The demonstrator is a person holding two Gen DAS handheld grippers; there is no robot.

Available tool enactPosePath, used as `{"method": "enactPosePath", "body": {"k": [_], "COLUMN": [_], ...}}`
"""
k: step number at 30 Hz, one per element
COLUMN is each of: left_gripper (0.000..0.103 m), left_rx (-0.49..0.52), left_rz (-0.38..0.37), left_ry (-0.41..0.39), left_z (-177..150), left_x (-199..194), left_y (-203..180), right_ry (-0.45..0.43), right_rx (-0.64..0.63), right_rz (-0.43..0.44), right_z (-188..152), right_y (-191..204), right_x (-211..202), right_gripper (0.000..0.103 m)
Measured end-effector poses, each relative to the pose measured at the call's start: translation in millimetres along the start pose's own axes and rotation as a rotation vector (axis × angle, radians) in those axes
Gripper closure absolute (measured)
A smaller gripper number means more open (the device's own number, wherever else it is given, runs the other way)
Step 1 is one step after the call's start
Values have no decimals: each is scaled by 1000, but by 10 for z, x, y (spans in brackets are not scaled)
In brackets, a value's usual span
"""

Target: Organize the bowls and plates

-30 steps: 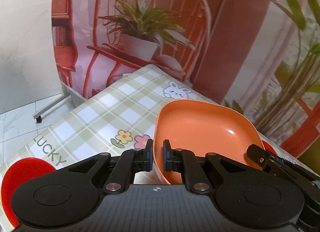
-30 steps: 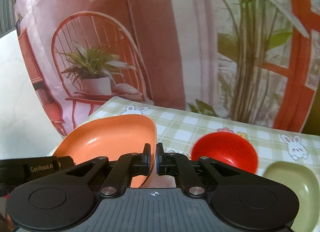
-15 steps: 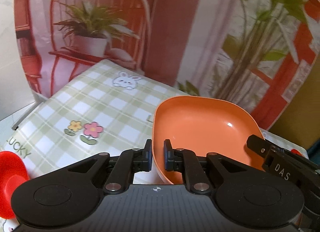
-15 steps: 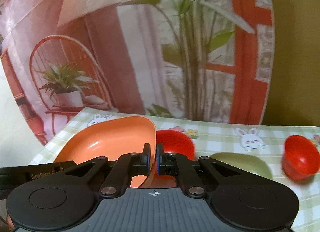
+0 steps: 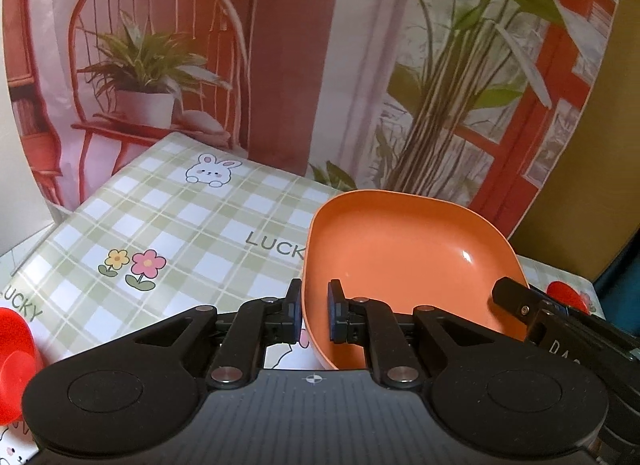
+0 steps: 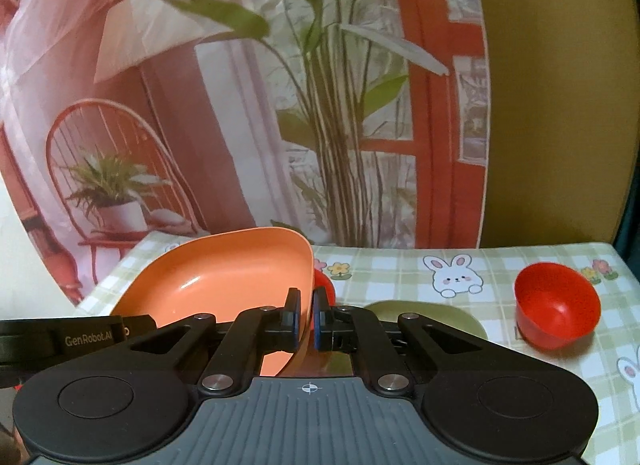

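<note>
Left wrist view: left gripper [image 5: 314, 313] pinching left rim of orange plate [image 5: 408, 261], one finger outside the wall, one inside. Plate lifted off the table [image 5: 180, 225], tilted, hollow facing camera, glare spot near its right side. Right gripper [image 5: 520, 305] poking in at the plate's right rim; closure not readable from here. Checked green-white tablecloth with bunny print [image 5: 212, 171] near the far edge, flower print [image 5: 138, 267] toward the left edge, "LUCKY" lettering just left of the plate. Red bowl [image 5: 16, 361] at the table's near-left edge, cut off by frame, apparently tipped on its side. Bit of another red bowl [image 5: 566, 293] past the plate's right rim, toward the table's right edge. Printed backdrop [image 5: 280, 65] with chair and plants behind the far edge. Right wrist view: right gripper [image 6: 304, 317] nipping right rim of orange plate [image 6: 224, 273], fingers nearly together with the thin wall between them. Plate up off the table [image 6: 500, 277], over its left part, tilted. Left gripper [image 6: 80, 339] body at lower left by the plate's other side, marked "GenRobot.AI". Sliver of red bowl [image 6: 325, 285] just right of the plate's rim, mostly hidden behind plate and fingers. Green plate [image 6: 424, 315] flat on the table just beyond the gripper, partly hidden by it. Red bowl [image 6: 556, 311] near the table's right edge, tipped toward camera, well apart from the green plate. Bunny print [image 6: 454, 275] between them, nearer the far edge.
</note>
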State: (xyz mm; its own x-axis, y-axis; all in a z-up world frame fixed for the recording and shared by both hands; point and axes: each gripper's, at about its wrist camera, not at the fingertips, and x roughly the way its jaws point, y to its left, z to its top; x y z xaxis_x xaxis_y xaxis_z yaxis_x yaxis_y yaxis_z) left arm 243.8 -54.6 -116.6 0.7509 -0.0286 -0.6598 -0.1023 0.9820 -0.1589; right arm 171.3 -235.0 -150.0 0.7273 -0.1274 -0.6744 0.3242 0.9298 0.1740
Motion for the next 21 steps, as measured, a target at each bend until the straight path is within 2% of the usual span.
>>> {"method": "enactPosePath", "body": {"k": [5,10,21], "left_gripper": [91,91,91], "left_rx": [18,52,139], "left_rz": [-28,-94,-226], "left_ry": [-4,-6,58], "left_z": [-1,10,-38], "left_x": [-45,-18,325], "left_y": [-100,-274,-696], "right_ry": [-30,-60,-73], "right_rx": [48,103,207], "right_rz": [-5,-31,-101], "right_z": [-36,-60,-180], "right_y": [-165,-421,-1065], "right_x": [-112,-199,-169], "right_gripper": [97,97,97]}}
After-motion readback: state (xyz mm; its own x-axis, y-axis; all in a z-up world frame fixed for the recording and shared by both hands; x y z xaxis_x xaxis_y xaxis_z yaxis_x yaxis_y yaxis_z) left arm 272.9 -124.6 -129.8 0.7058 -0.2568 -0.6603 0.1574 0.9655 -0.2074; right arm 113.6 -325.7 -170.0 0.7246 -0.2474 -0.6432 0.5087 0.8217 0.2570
